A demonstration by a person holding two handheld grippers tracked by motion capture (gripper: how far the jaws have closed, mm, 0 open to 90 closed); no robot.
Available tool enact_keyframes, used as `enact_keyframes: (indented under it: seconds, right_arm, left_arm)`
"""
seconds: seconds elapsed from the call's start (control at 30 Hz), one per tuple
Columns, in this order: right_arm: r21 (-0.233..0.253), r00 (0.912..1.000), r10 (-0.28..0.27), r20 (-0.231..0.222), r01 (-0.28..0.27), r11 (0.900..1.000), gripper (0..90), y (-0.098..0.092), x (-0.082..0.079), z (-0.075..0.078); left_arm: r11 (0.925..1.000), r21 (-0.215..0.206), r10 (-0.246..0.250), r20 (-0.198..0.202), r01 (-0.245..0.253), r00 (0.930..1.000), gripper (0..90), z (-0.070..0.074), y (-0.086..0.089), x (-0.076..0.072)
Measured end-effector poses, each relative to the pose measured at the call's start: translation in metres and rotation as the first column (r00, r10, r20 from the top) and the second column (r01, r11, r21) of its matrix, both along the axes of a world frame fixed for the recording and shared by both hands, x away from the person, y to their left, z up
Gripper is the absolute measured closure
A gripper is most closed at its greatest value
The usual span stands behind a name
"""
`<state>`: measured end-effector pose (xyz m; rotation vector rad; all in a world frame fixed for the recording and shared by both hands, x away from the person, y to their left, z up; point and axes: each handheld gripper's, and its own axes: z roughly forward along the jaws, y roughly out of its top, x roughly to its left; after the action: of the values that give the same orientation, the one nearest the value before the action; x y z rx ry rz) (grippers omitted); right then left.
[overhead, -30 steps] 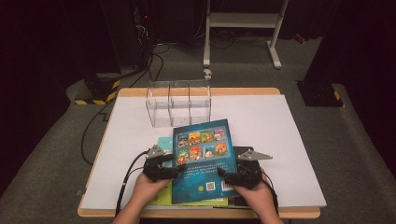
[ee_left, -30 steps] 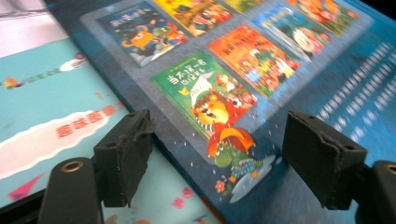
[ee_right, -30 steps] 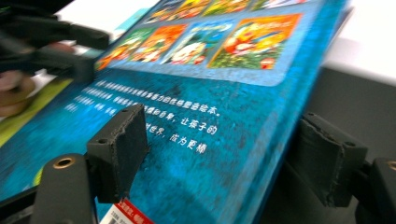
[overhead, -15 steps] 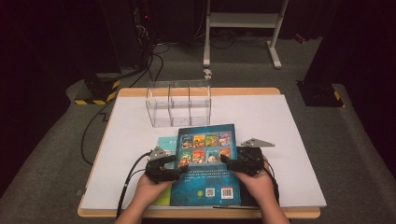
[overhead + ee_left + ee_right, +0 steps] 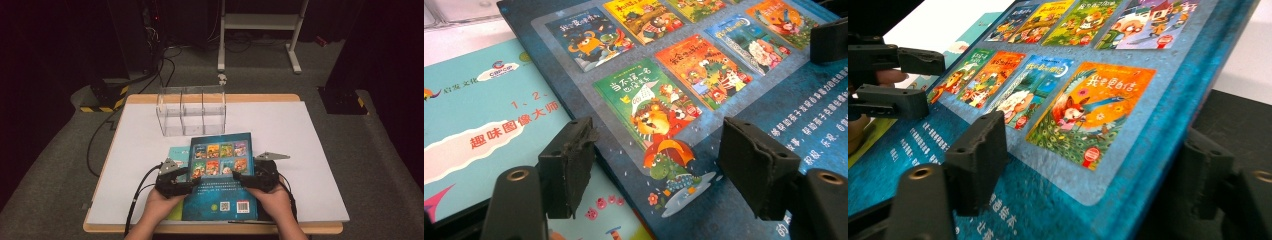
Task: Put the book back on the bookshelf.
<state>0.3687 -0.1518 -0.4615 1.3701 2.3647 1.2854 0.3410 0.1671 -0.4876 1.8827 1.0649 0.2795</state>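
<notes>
Fingers [image 5: 569,165] wide astride blue book [image 5: 220,175]

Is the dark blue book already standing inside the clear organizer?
No, the dark blue book lies on the table, in front of the clear organizer.

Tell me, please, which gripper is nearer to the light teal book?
Left. The left gripper sits beside the light teal book; the right gripper is across the dark blue book.
</notes>
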Motion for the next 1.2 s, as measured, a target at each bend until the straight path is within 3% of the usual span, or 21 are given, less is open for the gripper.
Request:
enact_keyframes:
  seconds: [0.07,0.3,0.4,0.43,0.57,0.67,0.8,1.03,1.07,1.2]
  right_arm:
    - [0.003,1.0,0.001,-0.006,-0.001,1.0,30.2,-0.001,-0.001,0.001]
    - [-0.002,0.9992,0.007,0.04,-0.007,1.0,38.7,-0.005,-0.007,0.007]
    - [-0.004,0.9983,0.008,0.057,-0.008,1.0,39.3,-0.005,-0.01,0.008]
    - [-0.006,0.9982,0.007,0.06,-0.007,1.0,39.3,-0.005,-0.01,0.009]
    - [-0.02,0.9964,0.002,0.085,0.0,1.0,39.9,-0.003,-0.014,0.012]
    - [-0.055,0.9917,0.001,0.129,0.006,0.998,40.2,-0.001,-0.018,0.017]
    - [-0.063,0.9844,0.015,0.175,-0.004,0.998,40.5,0.001,-0.024,0.023]
    - [-0.066,0.9755,0.028,0.218,-0.014,0.998,40.7,0.002,-0.029,0.027]
    - [-0.065,0.9724,0.032,0.231,-0.018,0.998,40.8,0.002,-0.03,0.028]
    - [-0.066,0.9679,0.037,0.249,-0.021,0.998,40.8,0.003,-0.032,0.03]
  left_arm:
    - [1.0,-0.001,0.001,0.0,-0.001,1.0,30.5,0.0,0.0,0.0]
    - [0.9999,-0.011,0.006,-0.006,-0.006,1.0,29.4,-0.001,0.001,0.001]
    - [0.9997,-0.005,0.026,-0.009,-0.026,0.9996,21.1,-0.002,0.003,0.004]
    - [0.9994,-0.021,0.028,-0.027,-0.029,0.9992,18.3,-0.003,0.004,0.005]
    - [0.9993,-0.026,0.027,-0.037,-0.028,0.999,15.5,-0.003,0.006,0.006]
    - [0.9993,-0.03,0.023,-0.039,-0.025,0.999,14.2,-0.002,0.009,0.006]
    - [0.999,-0.038,0.02,-0.037,-0.021,0.9991,13.8,-0.002,0.011,0.006]
    - [0.9971,-0.076,0.008,-0.062,-0.013,0.9981,12.9,-0.003,0.015,0.007]
    - [0.9952,-0.098,0.004,-0.073,-0.011,0.9973,12.5,-0.003,0.017,0.008]
    - [0.9943,-0.106,0.001,-0.07,-0.008,0.9975,11.4,-0.004,0.019,0.009]
